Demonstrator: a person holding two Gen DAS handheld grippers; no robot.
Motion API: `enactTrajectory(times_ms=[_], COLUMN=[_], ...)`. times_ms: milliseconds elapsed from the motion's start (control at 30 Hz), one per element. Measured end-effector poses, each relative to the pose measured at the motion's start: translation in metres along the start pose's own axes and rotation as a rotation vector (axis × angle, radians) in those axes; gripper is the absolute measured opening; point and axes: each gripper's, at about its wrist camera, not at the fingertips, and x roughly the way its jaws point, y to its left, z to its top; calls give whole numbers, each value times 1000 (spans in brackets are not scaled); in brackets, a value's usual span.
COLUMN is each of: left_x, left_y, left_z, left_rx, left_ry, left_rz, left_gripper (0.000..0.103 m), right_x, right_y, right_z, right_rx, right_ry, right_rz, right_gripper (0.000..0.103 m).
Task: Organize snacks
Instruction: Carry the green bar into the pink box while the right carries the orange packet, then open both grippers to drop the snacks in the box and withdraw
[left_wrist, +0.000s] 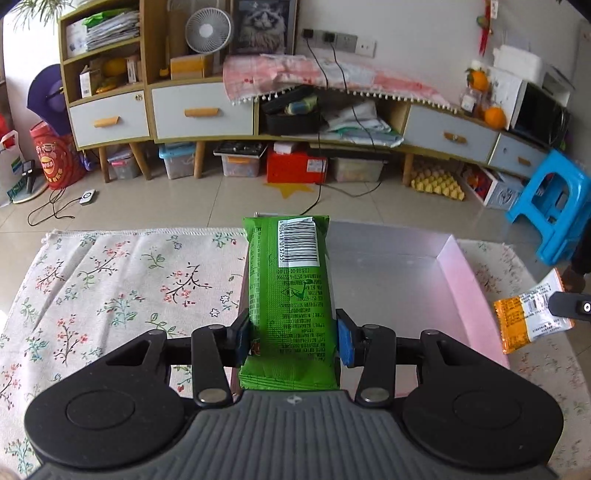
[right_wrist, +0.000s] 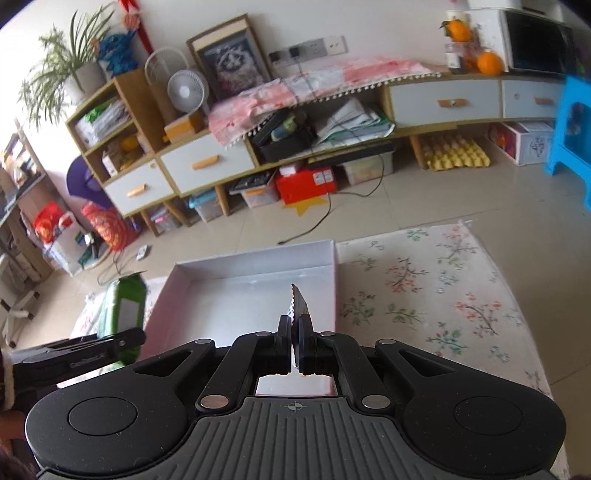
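Note:
My left gripper (left_wrist: 292, 334) is shut on a green snack packet (left_wrist: 290, 295) with a barcode label, held above the left edge of a white shallow box (left_wrist: 454, 266). The green packet also shows in the right wrist view (right_wrist: 123, 314), left of the box (right_wrist: 255, 266). My right gripper (right_wrist: 294, 345) is shut on an orange snack packet (right_wrist: 300, 306), seen edge-on above the box's right part. That orange packet shows in the left wrist view (left_wrist: 532, 314), at the box's right side, with the right gripper's tip on it.
A floral cloth (left_wrist: 110, 280) covers the table under the box. Beyond lie a tiled floor (left_wrist: 221, 199), a long cabinet (left_wrist: 203, 110) with drawers and bins, cables, and a blue stool (left_wrist: 554, 206) at the right.

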Motion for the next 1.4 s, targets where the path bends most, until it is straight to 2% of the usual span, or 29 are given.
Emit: enactTrajectory(times_ms=[233,800,867,1033,1233,1267,1300,1400], left_x=[13,21,20,12,1,-1,-2,-10], left_y=[1,0,1,3,13,13,13,13], left_z=[-5,-1,0,3,4,3,3,1], left_rx=[47,52,52,31,-25,-32,-37,-46], left_ry=[29,57,53,38,24,23,22,20], left_rz=[40,36,36,12,-15,-14,-14,-19], left_gripper=[42,42,40,40,41,42,42,43], right_x=[24,41,42,36,24,25,28,34], right_y=[5,5,4,2,0,0,1,-3], right_z=[1,-4,-4,-2,1,0,-2,-8], right_rx=[-23,-34,-31,-15,19,21,19,33], right_ry=[33,75,76,75,86,95,115,154], right_rz=[-14,-44,-44,-21,47,37,23,10], right_gripper=[3,6,10,10,11,14,22,24])
